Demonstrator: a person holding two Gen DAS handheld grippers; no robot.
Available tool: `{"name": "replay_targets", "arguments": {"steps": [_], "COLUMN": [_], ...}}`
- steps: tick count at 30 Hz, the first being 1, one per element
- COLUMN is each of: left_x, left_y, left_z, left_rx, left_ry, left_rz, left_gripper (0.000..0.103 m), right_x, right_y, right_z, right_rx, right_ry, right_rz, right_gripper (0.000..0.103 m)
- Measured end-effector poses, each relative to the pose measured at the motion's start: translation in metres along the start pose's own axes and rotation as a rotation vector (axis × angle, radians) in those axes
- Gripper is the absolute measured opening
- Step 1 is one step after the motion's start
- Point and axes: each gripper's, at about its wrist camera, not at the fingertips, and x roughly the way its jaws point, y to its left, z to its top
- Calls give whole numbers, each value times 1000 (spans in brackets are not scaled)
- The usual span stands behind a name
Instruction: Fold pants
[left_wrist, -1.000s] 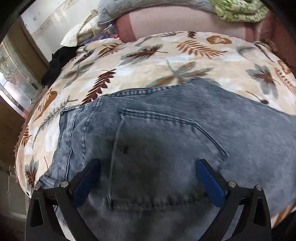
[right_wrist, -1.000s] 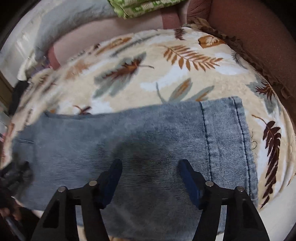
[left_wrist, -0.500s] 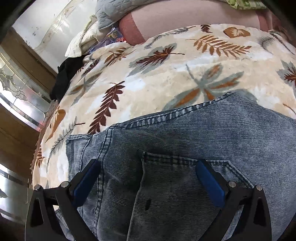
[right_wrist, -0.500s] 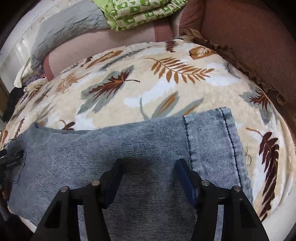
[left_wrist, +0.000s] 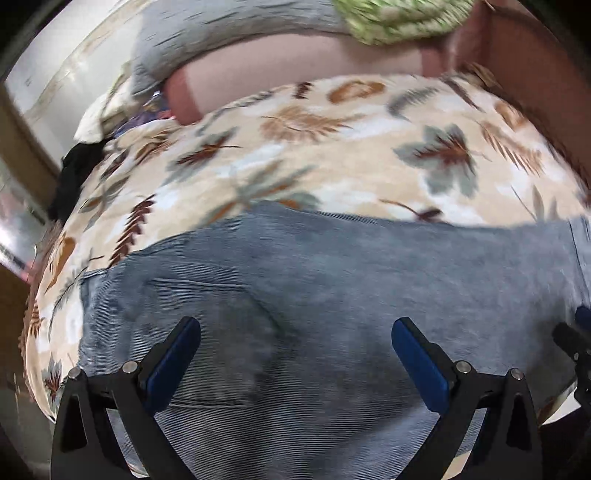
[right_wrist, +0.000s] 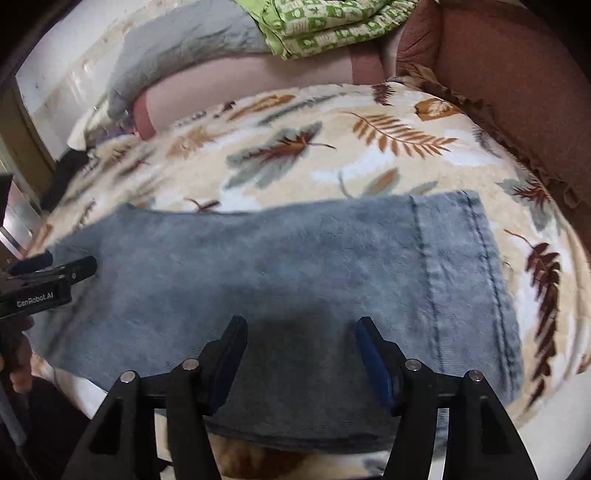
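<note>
Blue-grey denim pants (left_wrist: 332, 266) lie flat and folded along their length across a leaf-patterned blanket (left_wrist: 295, 155). My left gripper (left_wrist: 295, 325) hovers open and wide over the seat end, just right of the back pocket (left_wrist: 207, 306), with nothing between its pads. My right gripper (right_wrist: 301, 323) hangs over the leg end of the pants (right_wrist: 295, 251), left of the stitched hem (right_wrist: 461, 277). Its jaws are opening, with only flat denim below and nothing pinched. The left gripper's fingers (right_wrist: 55, 266) show at the left edge of the right wrist view.
A grey pillow (right_wrist: 177, 48) and a folded green patterned cloth (right_wrist: 332, 26) lie at the back. A brown upholstered side (right_wrist: 517, 74) rises on the right. Dark clothing (left_wrist: 74, 173) sits at the blanket's left edge, beside a wooden frame.
My left gripper has swung right along the pants, so the back pocket now sits to its left. The right gripper drew back a little; more of the leg and hem shows.
</note>
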Motion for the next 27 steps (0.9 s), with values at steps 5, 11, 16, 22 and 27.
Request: {"name": "replay_targets", "arguments": {"steps": [5, 11, 16, 22, 27], "left_x": [30, 41, 41, 29, -24], "left_y": [-26, -11, -10, -12, -33], "left_z": [-6, -8, -14, -13, -5], "left_rx": [34, -76, -114, -102, -29], "left_ry": [88, 118, 77, 114, -43], "left_rz": [18, -59, -66, -60, -151], "left_gripper": [103, 103, 103, 103, 103], "right_x": [6, -2, -13, -39, -68], "right_y": [-13, -14, -19, -42, -72], "right_z": [-13, -33, -53, -58, -41], "right_rx": [0, -60, -96, -51, -34], "right_ry": [22, 44, 54, 36, -77], "right_rz": [-13, -17, 12, 107, 41], "right_gripper": [65, 66, 66, 66, 66]}}
